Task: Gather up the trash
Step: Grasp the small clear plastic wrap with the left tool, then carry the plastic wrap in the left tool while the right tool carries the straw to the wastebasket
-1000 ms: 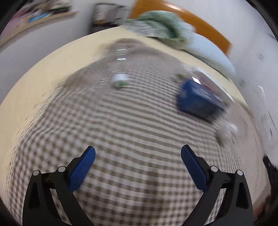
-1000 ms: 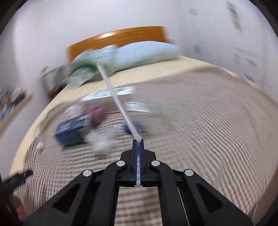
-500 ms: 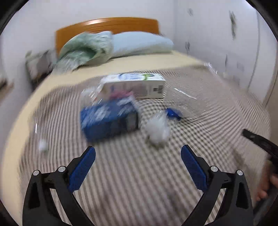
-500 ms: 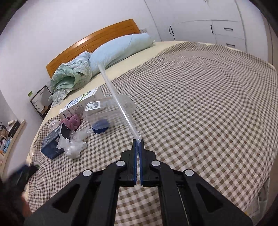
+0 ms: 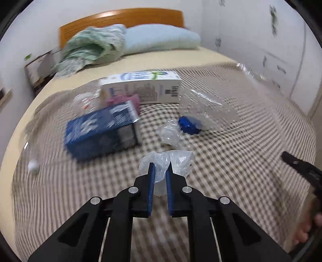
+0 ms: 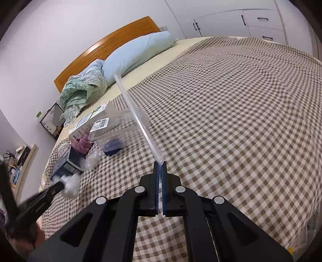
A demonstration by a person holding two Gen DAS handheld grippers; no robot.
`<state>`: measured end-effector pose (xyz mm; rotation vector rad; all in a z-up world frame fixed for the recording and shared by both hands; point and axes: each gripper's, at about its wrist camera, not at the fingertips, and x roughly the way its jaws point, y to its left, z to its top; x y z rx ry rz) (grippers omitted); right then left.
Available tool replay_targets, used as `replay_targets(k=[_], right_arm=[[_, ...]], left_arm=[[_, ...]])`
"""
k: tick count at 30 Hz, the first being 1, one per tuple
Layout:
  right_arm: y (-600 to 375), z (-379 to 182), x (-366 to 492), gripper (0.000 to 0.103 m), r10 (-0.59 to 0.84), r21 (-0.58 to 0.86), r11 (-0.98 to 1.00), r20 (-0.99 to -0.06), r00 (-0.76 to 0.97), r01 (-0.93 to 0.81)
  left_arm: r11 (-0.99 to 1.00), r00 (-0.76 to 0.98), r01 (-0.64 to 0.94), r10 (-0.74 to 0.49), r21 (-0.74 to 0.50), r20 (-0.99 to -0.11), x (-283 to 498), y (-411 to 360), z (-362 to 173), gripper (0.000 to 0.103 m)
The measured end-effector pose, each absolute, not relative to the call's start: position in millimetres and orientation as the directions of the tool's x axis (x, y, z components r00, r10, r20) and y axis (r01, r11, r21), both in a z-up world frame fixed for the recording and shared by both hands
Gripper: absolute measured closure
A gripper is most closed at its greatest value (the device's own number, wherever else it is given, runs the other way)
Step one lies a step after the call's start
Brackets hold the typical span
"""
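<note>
My left gripper [image 5: 160,167] is shut on a crumpled clear plastic wrapper [image 5: 177,160] and holds it above the checked bed cover; it also shows at the left of the right wrist view [image 6: 69,184]. My right gripper [image 6: 160,164] is shut on the edge of a clear plastic bag [image 6: 136,114] that stretches up and away from the fingertips. On the bed lie a blue box [image 5: 100,131], a white carton [image 5: 140,87], a clear plastic container [image 5: 207,106] with a blue cap [image 5: 189,125], another clear wrapper [image 5: 171,134] and a purple cloth [image 5: 122,99].
A small white ball [image 5: 33,166] lies at the left of the cover. A light blue pillow [image 5: 161,39] and a green quilt [image 5: 90,46] lie by the wooden headboard [image 5: 120,17]. White cupboards [image 6: 251,22] stand beyond the bed. A nightstand [image 6: 51,119] stands beside the bed.
My left gripper has swung toward the trash pile and gone from wide open to shut on the plastic wrapper. My right gripper keeps its hold on the clear bag.
</note>
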<state>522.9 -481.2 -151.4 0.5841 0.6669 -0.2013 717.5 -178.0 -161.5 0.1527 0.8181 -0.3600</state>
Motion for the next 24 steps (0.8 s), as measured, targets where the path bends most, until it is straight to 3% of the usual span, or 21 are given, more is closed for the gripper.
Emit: replay_targets(k=[6,15,21,24], right_arm=[[-458,-146,524,0.101,-0.004,0.391,0.859,-0.64,0.768,0.33],[-421,-133,506,0.101,-0.03,0.312,0.901,-0.649,0.76,0.302],[-450,-125,418,0.101,-0.107,0.298,0.874,-0.653,0.749,0.385],[-492,-130,365,0.101,-0.215,0.219,0.85,-0.685,0.696,0.479]], left_arm=[[0.958,0.735,0.252,-0.097,0.138,-0.671,658,-155,-168,0.101],[0.963,0.718,0.269,-0.225,-0.036,-0.659,642,-126,-142,0.103],[0.931,0.731,0.341,-0.35,-0.131,-0.585,612,-121,-105,0.103],[0.9,0.71,0.403,-0.422,-0.165,-0.564,590,-133,-91,0.103]])
